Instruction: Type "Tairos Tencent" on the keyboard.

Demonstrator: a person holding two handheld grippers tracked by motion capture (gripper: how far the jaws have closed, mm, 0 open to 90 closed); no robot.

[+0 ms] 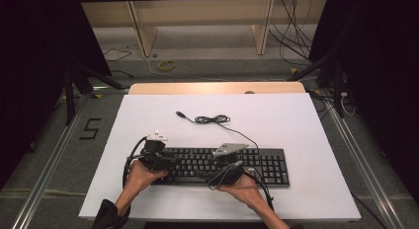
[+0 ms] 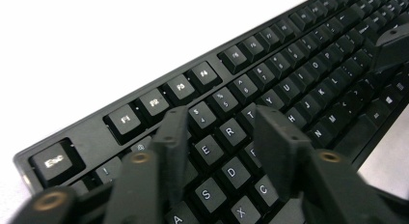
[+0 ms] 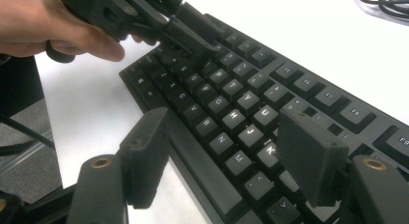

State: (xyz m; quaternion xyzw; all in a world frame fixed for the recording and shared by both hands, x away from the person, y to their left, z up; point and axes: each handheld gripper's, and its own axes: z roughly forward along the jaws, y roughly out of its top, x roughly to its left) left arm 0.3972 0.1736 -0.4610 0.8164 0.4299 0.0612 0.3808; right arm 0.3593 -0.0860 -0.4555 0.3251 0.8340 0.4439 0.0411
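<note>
The black keyboard lies flat on the white worktop, lengthwise along its near edge and a little right of the middle, with its number pad toward the right edge. Its thin cable runs back from the rear of the keyboard to a loose coil near the middle of the worktop, and the plug end lies just left of that coil. The left tongs hang over the left end of the keyboard, above the letter keys around E, R and D; the jaws stand partly apart with nothing between them, and whether their tips touch the keys cannot be told. The right tongs sit over the middle of the keyboard at its near edge; the jaws are spread wide, one jaw out past the front edge of the keyboard above the worktop, the other above the keys near K, and they grip nothing. In the high view each hand comes in from the near edge, the left hand behind the left tongs, the right hand behind the right tongs.
</note>
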